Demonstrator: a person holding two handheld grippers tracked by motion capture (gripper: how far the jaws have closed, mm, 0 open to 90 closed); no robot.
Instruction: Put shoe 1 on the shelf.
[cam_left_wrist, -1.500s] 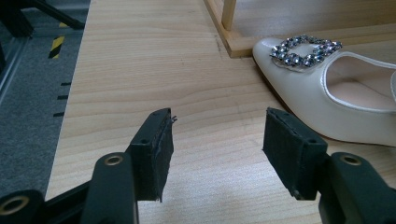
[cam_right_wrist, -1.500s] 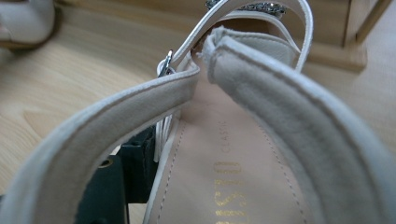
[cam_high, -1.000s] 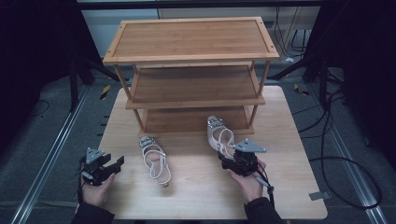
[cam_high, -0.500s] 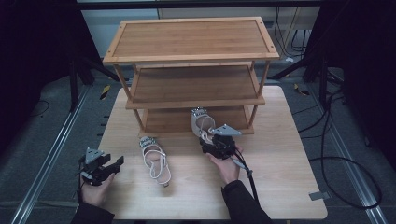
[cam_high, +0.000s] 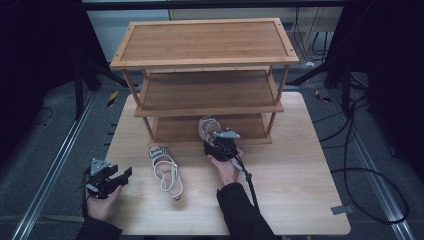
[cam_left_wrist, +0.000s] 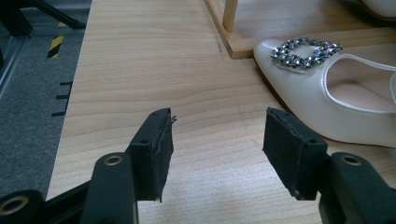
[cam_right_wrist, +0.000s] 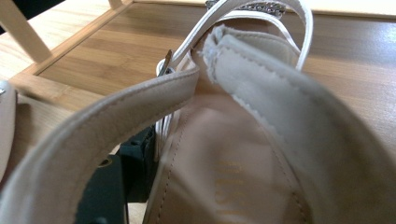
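Shoe (cam_high: 207, 127) gripped by heel end in right tongs (cam_high: 216, 141), toe over bottom shelf (cam_high: 250, 129) of rack. Advice: keep sole level, slide well in, clear of post, then release. Left tongs (cam_high: 119, 176) gape empty beside second shoe (cam_high: 166, 171) on desk (cam_high: 295, 180).

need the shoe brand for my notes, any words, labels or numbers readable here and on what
Gold print on the insole of the shoe in the right gripper: blurred, looks like letters, cannot be read.
Yellow and black striped marker on the floor: a warning pattern, no words.
The other shoe, rack and table: no text.
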